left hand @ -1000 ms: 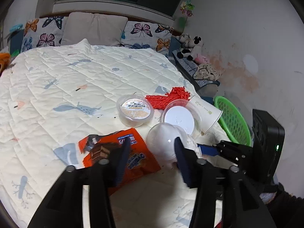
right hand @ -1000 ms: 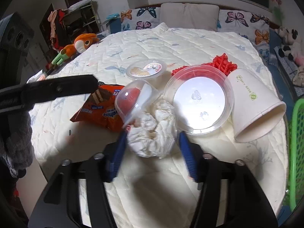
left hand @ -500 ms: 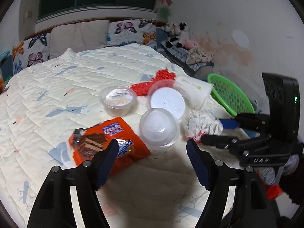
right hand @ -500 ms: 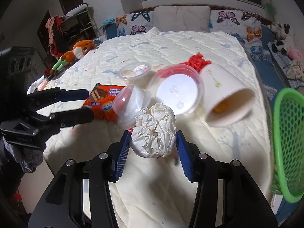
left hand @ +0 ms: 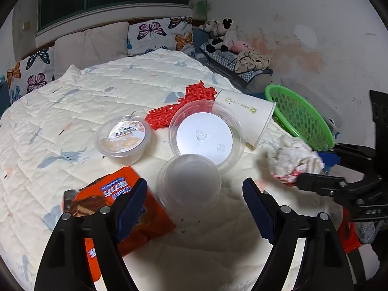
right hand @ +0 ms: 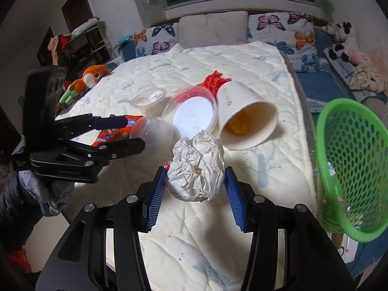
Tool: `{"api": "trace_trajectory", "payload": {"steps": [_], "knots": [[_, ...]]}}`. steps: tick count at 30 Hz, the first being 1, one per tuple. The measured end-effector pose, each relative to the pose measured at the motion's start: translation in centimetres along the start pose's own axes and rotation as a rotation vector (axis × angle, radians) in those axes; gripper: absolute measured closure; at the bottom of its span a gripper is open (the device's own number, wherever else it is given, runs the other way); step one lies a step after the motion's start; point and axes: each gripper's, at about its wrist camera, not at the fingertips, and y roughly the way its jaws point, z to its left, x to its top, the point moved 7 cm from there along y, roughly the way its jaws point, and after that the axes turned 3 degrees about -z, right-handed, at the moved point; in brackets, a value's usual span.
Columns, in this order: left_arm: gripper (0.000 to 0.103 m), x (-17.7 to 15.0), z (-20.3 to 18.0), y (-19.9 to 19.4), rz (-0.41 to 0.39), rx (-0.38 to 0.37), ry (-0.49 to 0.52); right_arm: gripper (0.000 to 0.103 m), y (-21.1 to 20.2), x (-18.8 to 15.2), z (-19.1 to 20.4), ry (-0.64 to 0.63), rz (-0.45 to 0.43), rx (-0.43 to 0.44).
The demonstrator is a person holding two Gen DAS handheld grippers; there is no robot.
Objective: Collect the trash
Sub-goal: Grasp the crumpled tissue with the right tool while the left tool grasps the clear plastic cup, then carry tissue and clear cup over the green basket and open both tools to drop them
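My right gripper [right hand: 196, 172] is shut on a crumpled white paper ball [right hand: 196, 167], held just above the quilt and left of the green mesh basket [right hand: 351, 160]. In the left wrist view the ball [left hand: 291, 157] hangs in front of the basket [left hand: 300, 116]. My left gripper [left hand: 195, 186] has its jaws opening, with a clear dome cup [left hand: 189, 181] lying between its tips, untouched by the pads. An orange snack wrapper [left hand: 114, 194] lies under its left finger.
On the quilted bed [left hand: 72, 111] lie a tipped paper cup [left hand: 247, 111], a wide clear lidded tub [left hand: 205, 135], a small pudding tub [left hand: 123, 138] and red mesh [left hand: 184, 101]. Pillows and plush toys line the far side. The bed's edge is close on the right.
The left jaws have spread wide and now straddle the dome cup. The right gripper has carried the paper ball up and to the right, nearer the green basket.
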Motion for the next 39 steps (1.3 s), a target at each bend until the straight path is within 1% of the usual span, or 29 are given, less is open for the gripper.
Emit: {"api": "trace_trajectory", "payload": {"steps": [4,11,15,20,25,29,33,39], "knots": [[0.028,0.2,-0.2,0.8,0.006,0.018,0.005,0.053,-0.9,0.0,-1.2,0.024,-0.016,-0.023],[0.048,0.0,-0.2,2.0,0.031,0.043,-0.007,0.053,-2.3,-0.1,-3.1,0.061,-0.036,-0.063],[0.049,0.0,0.0,1.6,0.022,0.051,-0.018,0.053,-3.0,-0.3,-4.2,0.081,-0.048,-0.083],[0.049,0.1,0.3,0.2,0.002,0.051,-0.035,0.053,-3.9,-0.3,-5.8,0.111,-0.066,-0.113],[0.049,0.7,0.1,-1.6,-0.028,0.031,-0.056,0.053,-4.7,-0.1,-7.7,0.137,-0.080,-0.148],[0.049,1.8,-0.9,-2.6,-0.051,0.011,-0.058,0.053,-5.3,0.2,-9.6,0.152,-0.088,-0.185],[0.049,3.5,-2.6,-3.3,-0.080,-0.024,-0.044,0.053,-5.9,0.1,-12.5,0.190,-0.091,-0.232],[0.049,6.2,-5.3,-3.2,-0.105,-0.067,-0.014,0.053,-6.8,-0.7,-16.8,0.236,-0.076,-0.313]]}}
